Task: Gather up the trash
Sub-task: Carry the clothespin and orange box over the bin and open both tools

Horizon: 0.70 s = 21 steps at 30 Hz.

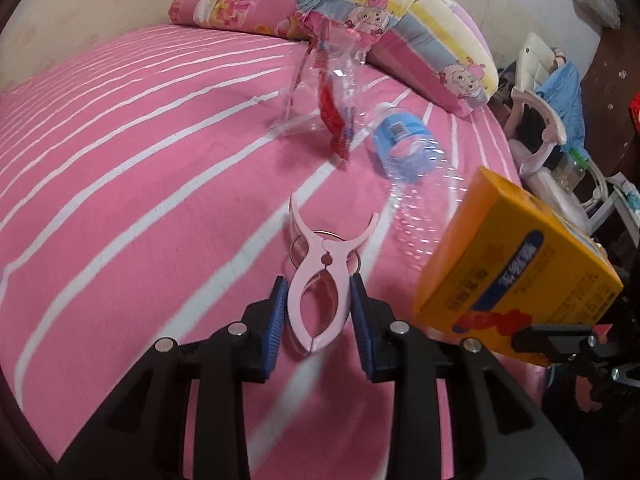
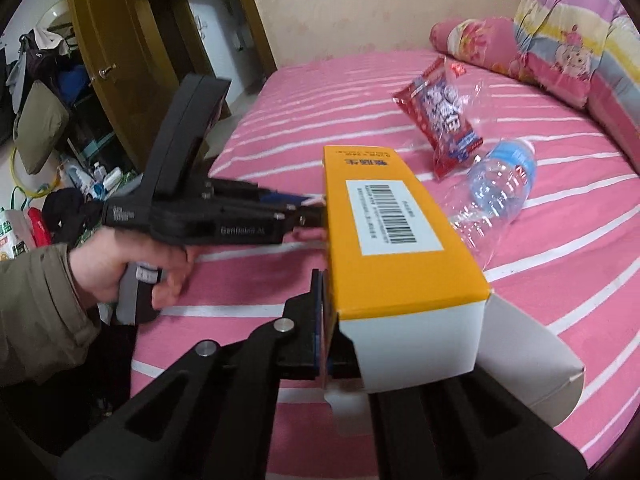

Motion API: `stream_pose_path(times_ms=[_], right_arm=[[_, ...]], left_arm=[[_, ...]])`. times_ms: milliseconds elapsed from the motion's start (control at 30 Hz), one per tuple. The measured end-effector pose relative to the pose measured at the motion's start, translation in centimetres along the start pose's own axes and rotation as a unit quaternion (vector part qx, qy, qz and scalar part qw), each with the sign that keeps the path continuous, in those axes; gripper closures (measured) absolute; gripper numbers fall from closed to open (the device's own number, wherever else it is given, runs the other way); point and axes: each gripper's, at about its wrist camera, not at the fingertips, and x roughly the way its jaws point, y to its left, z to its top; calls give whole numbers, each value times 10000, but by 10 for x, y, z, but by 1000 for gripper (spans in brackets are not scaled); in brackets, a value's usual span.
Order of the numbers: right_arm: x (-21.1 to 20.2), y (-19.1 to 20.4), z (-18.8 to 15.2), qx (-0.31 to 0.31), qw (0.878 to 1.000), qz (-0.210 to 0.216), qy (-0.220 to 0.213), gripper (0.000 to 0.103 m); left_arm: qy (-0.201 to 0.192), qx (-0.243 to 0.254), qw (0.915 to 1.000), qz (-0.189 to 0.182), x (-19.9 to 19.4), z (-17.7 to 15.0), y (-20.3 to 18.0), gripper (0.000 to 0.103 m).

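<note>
Two grippers work over one pink striped bed (image 1: 120, 168). The left gripper (image 1: 318, 320) is partly closed, its blue pads pressing the handles of one pink clip (image 1: 320, 280). The right gripper (image 2: 326, 328) is clamped tight on a flap of one yellow box (image 2: 384, 232), held above the sheet. One clear bottle (image 2: 496, 184) and one red wrapper (image 2: 440, 120) lie farther on, near two pillows.

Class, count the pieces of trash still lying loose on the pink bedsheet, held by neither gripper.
2: the clear plastic bottle lying on its side mid-bed, and the red snack wrapper just beyond it, toward the pillows. Others may be out of view.
</note>
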Motion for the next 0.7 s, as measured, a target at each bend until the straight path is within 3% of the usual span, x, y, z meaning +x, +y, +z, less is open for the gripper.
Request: stream_pose_path(times_ms=[400, 700], right_arm=[[-60, 44, -26, 221, 9978, -138, -604, 101], [-122, 70, -56, 574, 9932, -271, -974, 101]], left_arm=[[-727, -851, 9935, -198, -79, -51, -38, 73], [-1100, -941, 9885, -433, -134, -93, -88, 73]])
